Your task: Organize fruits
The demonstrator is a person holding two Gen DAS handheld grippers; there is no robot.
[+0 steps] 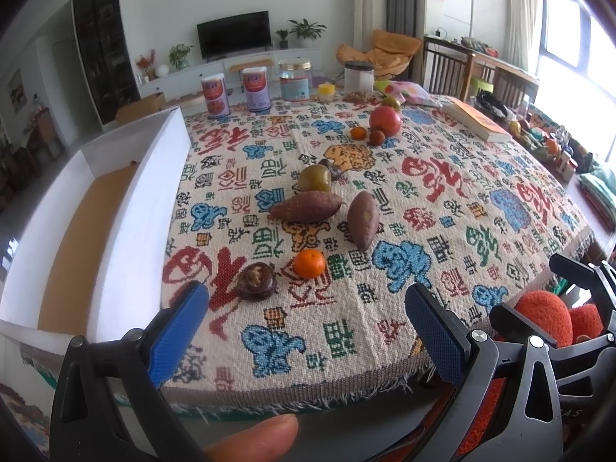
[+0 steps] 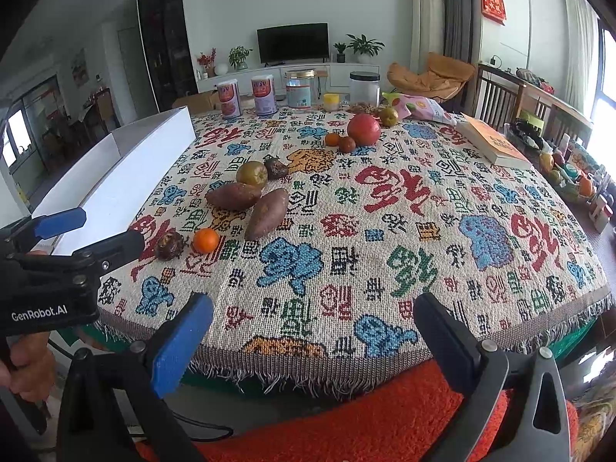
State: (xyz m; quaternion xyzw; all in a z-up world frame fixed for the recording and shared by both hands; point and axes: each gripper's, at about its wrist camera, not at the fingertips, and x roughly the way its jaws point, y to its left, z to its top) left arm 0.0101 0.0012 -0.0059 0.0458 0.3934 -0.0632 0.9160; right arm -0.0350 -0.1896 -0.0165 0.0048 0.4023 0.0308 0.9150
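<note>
Along the bottom edge of both views, I hold both the left hand-held gripper (image 1: 304, 308) and right hand-held gripper (image 2: 313, 317) spread apart and empty, short of the fruits (image 1: 308, 263) scattered mid-table (image 1: 442, 192), with the white box (image 1: 127, 208) at left seemingly placed to receive them.

Two purple sweet potatoes (image 1: 306, 206) lay beside a green fruit (image 1: 315, 179); an orange mandarin (image 1: 309, 263) sat nearer. A red apple (image 1: 385, 118) rested farther back.

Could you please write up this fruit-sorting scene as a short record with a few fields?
surface: patterned tablecloth
container: white box, at the table's left edge
near produce: orange, dark wrinkled fruit, two sweet potatoes
far produce: red apple, with small fruits beside it
left gripper: open, holding nothing
right gripper: open, holding nothing
</note>
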